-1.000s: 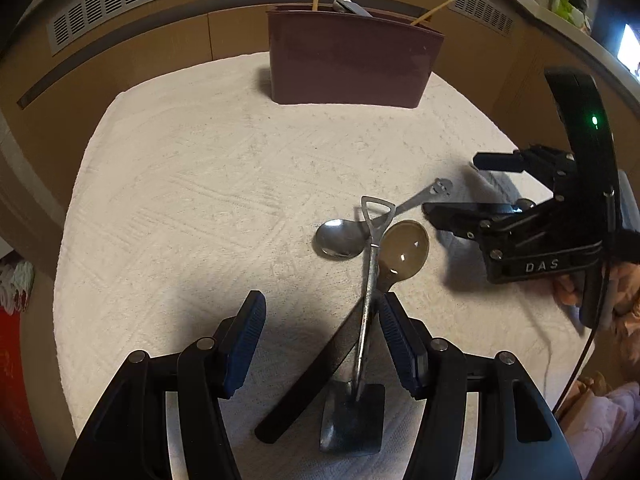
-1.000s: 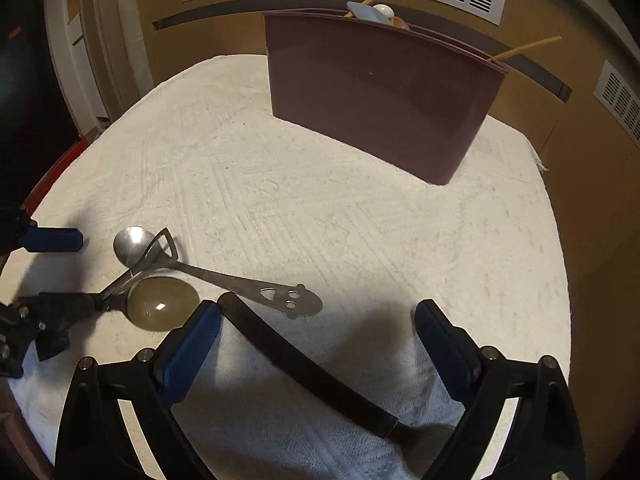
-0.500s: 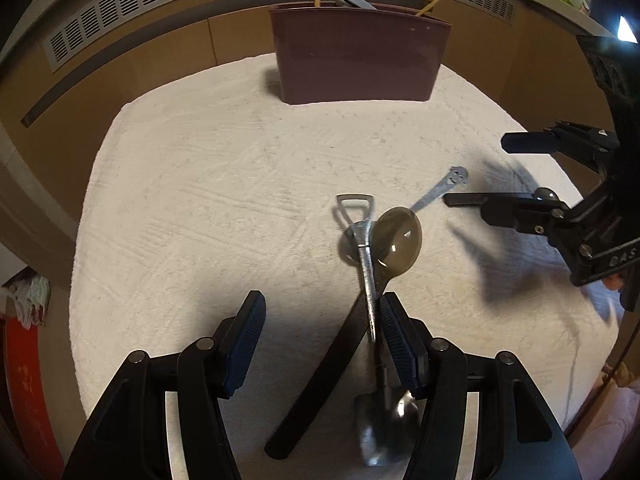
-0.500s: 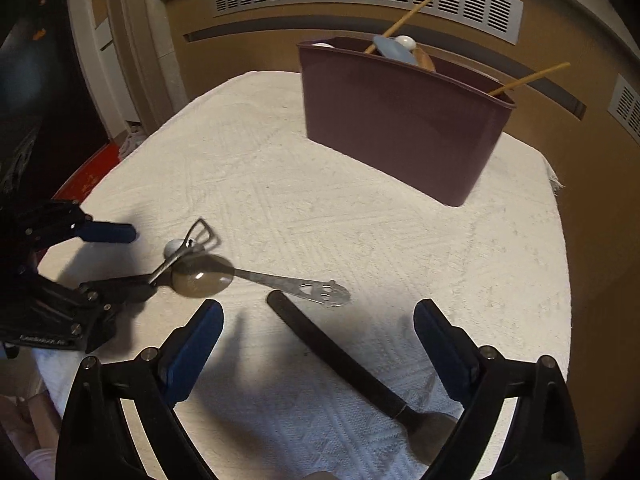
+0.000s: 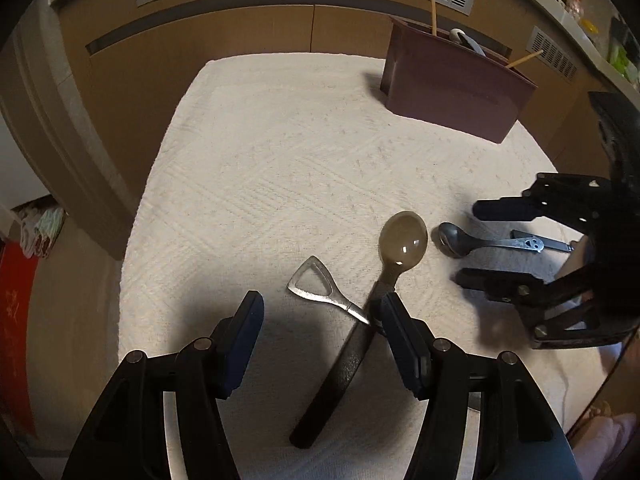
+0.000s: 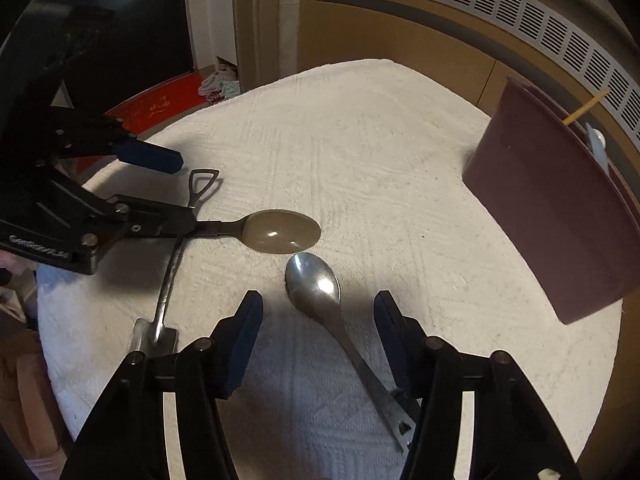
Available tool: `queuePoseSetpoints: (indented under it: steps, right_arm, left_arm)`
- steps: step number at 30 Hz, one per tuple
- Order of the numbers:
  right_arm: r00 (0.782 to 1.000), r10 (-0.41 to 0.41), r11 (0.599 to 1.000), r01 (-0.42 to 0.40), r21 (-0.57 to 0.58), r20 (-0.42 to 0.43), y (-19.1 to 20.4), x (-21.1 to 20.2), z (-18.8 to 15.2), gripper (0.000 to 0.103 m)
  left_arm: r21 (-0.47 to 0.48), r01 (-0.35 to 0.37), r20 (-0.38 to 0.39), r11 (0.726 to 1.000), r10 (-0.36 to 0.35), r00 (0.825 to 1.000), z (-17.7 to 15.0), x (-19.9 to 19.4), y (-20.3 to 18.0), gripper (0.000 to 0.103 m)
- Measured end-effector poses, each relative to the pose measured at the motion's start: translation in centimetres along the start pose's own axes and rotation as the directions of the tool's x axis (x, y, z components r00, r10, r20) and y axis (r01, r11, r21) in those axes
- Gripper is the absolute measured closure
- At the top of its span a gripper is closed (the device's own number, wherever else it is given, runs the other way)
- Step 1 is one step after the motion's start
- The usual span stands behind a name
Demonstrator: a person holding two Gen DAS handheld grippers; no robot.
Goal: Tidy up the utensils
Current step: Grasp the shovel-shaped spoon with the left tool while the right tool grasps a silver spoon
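Three utensils lie on the white towel: a brown-bowled spoon with a black handle, a steel shovel-shaped spoon crossing that handle, and a steel spoon with a smiley-face handle end. My left gripper is open, low over the crossing of the black handle and the shovel spoon. My right gripper is open and straddles the steel spoon's handle just behind its bowl. The steel spoon also shows in the left wrist view, between the right gripper's fingers.
A maroon utensil holder stands at the towel's far right, holding chopsticks and other utensils; it also shows in the right wrist view. Brown panels with vents rise behind the table. The towel's edges drop off at the left.
The steel spoon now lies apart from the other two, between the right gripper's fingers. The shovel spoon has swung left across the black handle. Both grippers have moved closer to the utensils.
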State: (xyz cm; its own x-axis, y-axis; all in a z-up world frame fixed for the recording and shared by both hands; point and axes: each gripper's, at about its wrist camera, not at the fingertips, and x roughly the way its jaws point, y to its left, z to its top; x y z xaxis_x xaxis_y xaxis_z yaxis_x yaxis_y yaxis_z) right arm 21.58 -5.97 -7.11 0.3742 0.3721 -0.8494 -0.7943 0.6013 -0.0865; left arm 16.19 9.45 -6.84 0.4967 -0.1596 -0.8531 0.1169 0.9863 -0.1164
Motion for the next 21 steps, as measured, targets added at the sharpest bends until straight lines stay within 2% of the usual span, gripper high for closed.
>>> queuePoseSetpoints:
  steps: [2,3,4,7,12,15,19,21]
  right_arm:
    - [0.999,0.041,0.998,-0.041,0.041,0.007,-0.7,0.6,0.6,0.052]
    - [0.999,0.047,0.997,-0.048,0.063,0.008,-1.1,0.7,0.7,0.060]
    - [0.999,0.039,0.996,-0.040,0.086,0.008,-1.5,0.7,0.8,0.075]
    - [0.999,0.044,0.984,-0.045,0.174,0.009,-3.3,0.5,0.6,0.076]
    - [0.998,-0.062,0.954,0.057,0.296,0.008,-6.6,-0.6,-1.9,0.076]
    - [0.997,-0.074,0.927,0.063,0.370,0.016,-8.4,-1.5,-3.6,0.076]
    - [0.990,-0.140,0.906,0.128,0.404,0.000,-9.0,-2.6,-5.2,0.076]
    - [0.988,-0.153,0.901,0.140,0.411,-0.002,-9.0,-3.0,-5.6,0.076]
  left_arm:
    - [-0.024,0.029,-0.017,0.999,-0.029,0.999,-0.2,-0.1,0.0,0.041]
    - [-0.034,0.043,-0.025,0.999,-0.044,0.999,-0.3,-0.1,0.0,0.041]
    - [-0.044,0.058,-0.035,0.997,-0.060,0.998,-0.4,-0.2,0.0,0.041]
    - [-0.108,0.121,-0.076,0.987,-0.130,0.989,-0.4,0.1,0.0,0.041]
    - [-0.142,0.132,-0.078,0.981,-0.144,0.986,1.1,1.0,-0.5,0.041]
    - [-0.104,0.130,-0.071,0.986,-0.138,0.988,2.3,2.1,-1.9,0.041]
    - [-0.045,0.186,-0.049,0.982,-0.188,0.981,3.6,3.4,-4.4,0.041]
    - [-0.013,0.151,-0.035,0.988,-0.151,0.988,3.8,3.4,-5.1,0.043]
